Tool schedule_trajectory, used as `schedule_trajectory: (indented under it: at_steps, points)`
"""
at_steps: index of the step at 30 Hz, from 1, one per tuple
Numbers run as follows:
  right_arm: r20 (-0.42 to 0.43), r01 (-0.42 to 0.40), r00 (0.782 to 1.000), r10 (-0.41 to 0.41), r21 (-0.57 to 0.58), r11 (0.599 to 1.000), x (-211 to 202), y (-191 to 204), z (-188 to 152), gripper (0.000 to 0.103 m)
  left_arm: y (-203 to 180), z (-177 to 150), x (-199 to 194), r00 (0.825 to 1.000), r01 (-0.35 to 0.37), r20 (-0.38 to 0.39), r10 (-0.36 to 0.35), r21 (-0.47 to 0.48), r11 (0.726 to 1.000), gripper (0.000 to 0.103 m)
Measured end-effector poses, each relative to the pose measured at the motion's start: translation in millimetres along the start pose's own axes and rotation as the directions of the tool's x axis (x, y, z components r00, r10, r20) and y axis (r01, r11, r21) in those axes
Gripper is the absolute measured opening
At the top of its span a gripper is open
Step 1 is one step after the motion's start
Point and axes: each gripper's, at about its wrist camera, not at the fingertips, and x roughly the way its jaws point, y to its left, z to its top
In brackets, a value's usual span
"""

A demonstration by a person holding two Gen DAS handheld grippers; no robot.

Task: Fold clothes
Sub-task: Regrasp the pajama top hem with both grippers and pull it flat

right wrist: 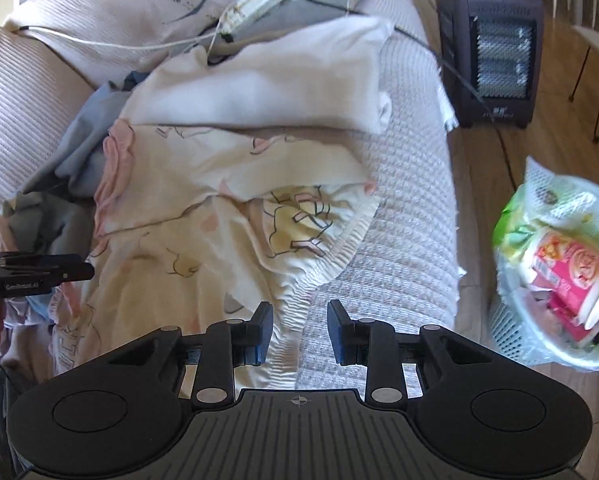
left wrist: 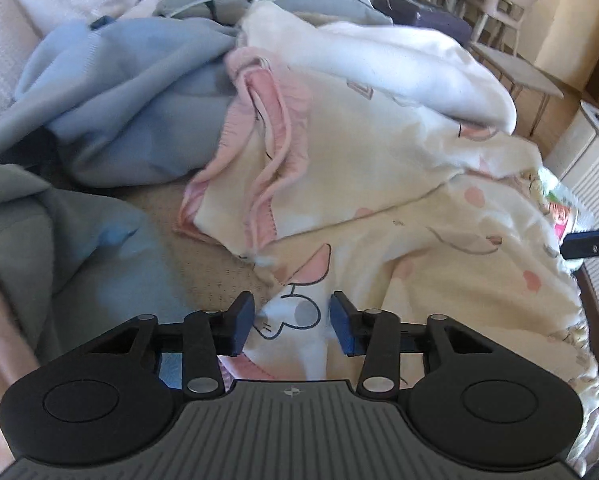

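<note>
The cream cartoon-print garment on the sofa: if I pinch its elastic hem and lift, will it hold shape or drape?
Probably drape: the cream cartoon-print garment lies in soft wrinkles and overlapping folds, so it looks thin and floppy. The gathered elastic hem may bunch further when pinched. It likely drags rather than slides on the textured sofa cover.

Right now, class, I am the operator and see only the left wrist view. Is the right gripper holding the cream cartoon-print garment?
Observer: No. The right gripper is open, with nothing pinched between its pads.
Operator: What lies under it?
Observer: The gathered elastic hem of the cream cartoon-print garment, where it meets the pale ribbed sofa cover.
Operator: Any print nearby?
Observer: A yellow cartoon figure shows just beyond that hem.
</note>
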Motion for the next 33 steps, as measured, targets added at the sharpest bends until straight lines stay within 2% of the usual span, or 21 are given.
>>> schedule_trajectory:
  at_steps: [2,4,6,9,10,13,16,17,21,24,28,31,33]
  points:
    - [-0.024,-0.008,1.000,0.008,-0.001,1.000,8.6,-1.1,-0.4,0.031,-1.5,-4.1,6.9,0.999,0.029,-0.020,-0.028,0.030,0.999,0.013]
    - [-0.060,-0.018,0.998,0.017,-0.029,0.999,16.2,3.1,-2.9,0.031,-4.0,-10.8,9.4,0.999,0.027,-0.020,-0.026,0.065,0.998,0.012]
    - [-0.054,0.002,0.999,-0.005,-0.060,0.998,20.1,8.7,-7.5,0.031,-6.2,-13.9,7.7,1.000,0.023,-0.015,-0.022,0.092,0.996,0.010]
    - [-0.050,0.004,0.999,-0.008,-0.074,0.997,19.4,12.3,-7.7,0.019,-7.3,-12.0,2.7,1.000,0.025,-0.013,-0.023,0.103,0.994,0.008]
    - [-0.053,0.008,0.999,-0.012,-0.078,0.997,17.6,14.1,-6.8,0.018,-7.5,-10.2,-0.3,1.000,0.025,-0.010,-0.024,0.112,0.993,0.007]
    - [-0.027,0.059,0.998,-0.063,-0.124,0.991,8.4,18.3,-4.2,0.017,-11.3,-3.5,-11.4,0.999,0.028,0.015,-0.030,0.145,0.989,0.007]
    - [0.004,0.113,0.994,-0.113,-0.124,0.986,-5.2,8.2,0.6,0.017,-15.1,0.3,-18.5,0.998,0.050,0.028,-0.055,0.163,0.985,0.007]
    - [0.017,0.131,0.991,-0.130,-0.121,0.984,-9.7,4.1,2.5,0.017,-17.1,0.1,-17.9,0.998,0.046,0.030,-0.052,0.177,0.983,0.007]
    - [0.046,0.212,0.977,-0.209,-0.068,0.975,-6.9,-12.5,9.6,0.017,-17.0,-6.0,12.4,0.998,-0.062,0.015,0.060,0.245,0.968,0.007]
    - [0.053,0.231,0.972,-0.228,-0.061,0.971,13.8,-11.3,8.4,0.017,-8.3,-3.1,17.0,0.999,-0.042,0.010,0.041,0.179,0.983,0.007]
    - [0.043,0.243,0.970,-0.240,-0.061,0.968,21.4,-4.6,7.3,0.021,-1.4,-1.1,-14.4,0.999,-0.026,0.049,0.018,0.160,0.987,0.012]
    - [0.049,0.187,0.981,-0.186,-0.021,0.982,1.3,-6.2,10.7,0.023,6.3,-4.8,-46.2,0.997,-0.004,0.072,-0.006,0.137,0.991,0.019]
    - [0.080,0.135,0.988,-0.131,-0.045,0.990,-23.1,-1.1,10.3,0.024,11.7,-15.8,-72.9,0.995,-0.011,0.101,0.000,0.106,0.994,0.020]
